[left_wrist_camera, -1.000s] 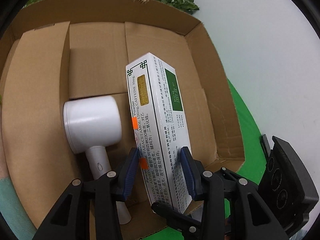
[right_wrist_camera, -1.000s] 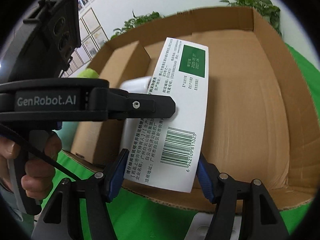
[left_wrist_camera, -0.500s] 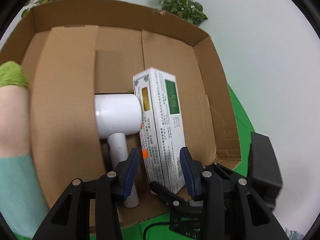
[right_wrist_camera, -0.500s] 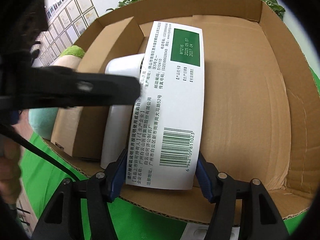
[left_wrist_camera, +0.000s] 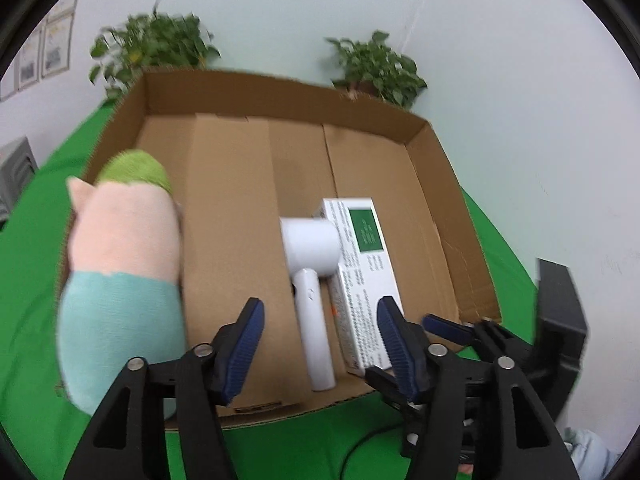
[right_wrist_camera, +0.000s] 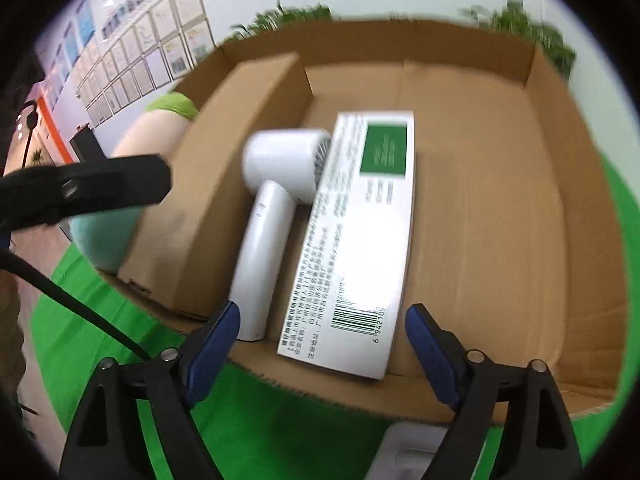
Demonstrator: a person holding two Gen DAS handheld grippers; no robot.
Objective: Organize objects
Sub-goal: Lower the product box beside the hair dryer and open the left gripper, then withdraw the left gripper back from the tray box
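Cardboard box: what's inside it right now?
Inside the cardboard box lie a white hair dryer and a medicine carton side by side, next to an inner cardboard flap. The flap hides whatever may lie beneath it.

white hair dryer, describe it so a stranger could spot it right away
Look inside the open cardboard box on the green cloth. Near its front edge the hair dryer lies flat beside a long medicine carton. It is the only plain white, round-barrelled thing with a handle.
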